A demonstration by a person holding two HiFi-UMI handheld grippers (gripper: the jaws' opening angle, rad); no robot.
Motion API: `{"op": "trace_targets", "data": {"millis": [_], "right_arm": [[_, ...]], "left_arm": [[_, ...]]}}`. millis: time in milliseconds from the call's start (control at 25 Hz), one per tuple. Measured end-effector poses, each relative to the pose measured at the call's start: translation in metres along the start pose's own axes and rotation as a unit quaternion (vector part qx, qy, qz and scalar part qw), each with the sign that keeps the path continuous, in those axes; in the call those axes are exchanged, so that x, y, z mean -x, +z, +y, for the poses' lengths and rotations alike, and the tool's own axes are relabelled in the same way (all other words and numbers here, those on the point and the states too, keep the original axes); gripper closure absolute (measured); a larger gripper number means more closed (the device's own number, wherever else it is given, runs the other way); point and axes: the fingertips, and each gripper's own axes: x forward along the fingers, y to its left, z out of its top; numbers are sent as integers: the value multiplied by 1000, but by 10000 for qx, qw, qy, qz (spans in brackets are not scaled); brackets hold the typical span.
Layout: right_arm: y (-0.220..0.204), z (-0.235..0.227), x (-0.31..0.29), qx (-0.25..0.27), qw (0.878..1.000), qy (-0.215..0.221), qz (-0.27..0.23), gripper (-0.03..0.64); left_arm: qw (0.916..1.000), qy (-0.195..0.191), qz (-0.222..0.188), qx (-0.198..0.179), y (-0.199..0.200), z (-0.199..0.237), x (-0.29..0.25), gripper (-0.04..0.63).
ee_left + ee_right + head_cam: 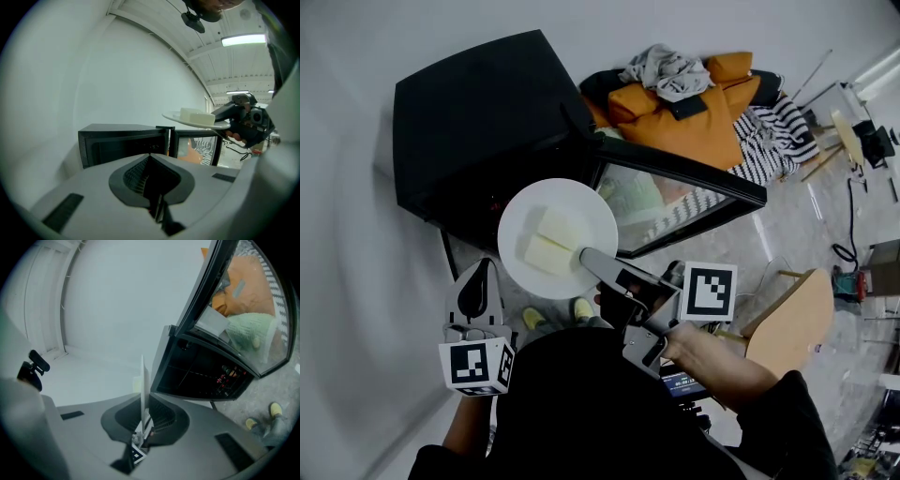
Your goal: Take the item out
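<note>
1. The left gripper (476,292) hangs below the black microwave (478,122), jaws clenched on nothing
2. The white plate (595,217) with two pale blocks (548,242) is held level outside the microwave, before its opening
3. The right gripper (589,261) is clamped on the plate's near rim
4. The microwave door (675,183) stands swung open on the right

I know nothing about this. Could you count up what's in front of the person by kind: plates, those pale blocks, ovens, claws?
White plate: 1
Pale blocks: 2
Black oven: 1
Claws: 2, left claw and right claw
Total: 6
</note>
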Motion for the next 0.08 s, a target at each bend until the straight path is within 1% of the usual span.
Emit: {"op": "trace_targets", "data": {"millis": [80], "right_arm": [[-3, 1, 0, 2, 10000, -8, 13, 589]], "left_arm": [[10000, -4, -7, 18, 1, 0, 3, 591]]}}
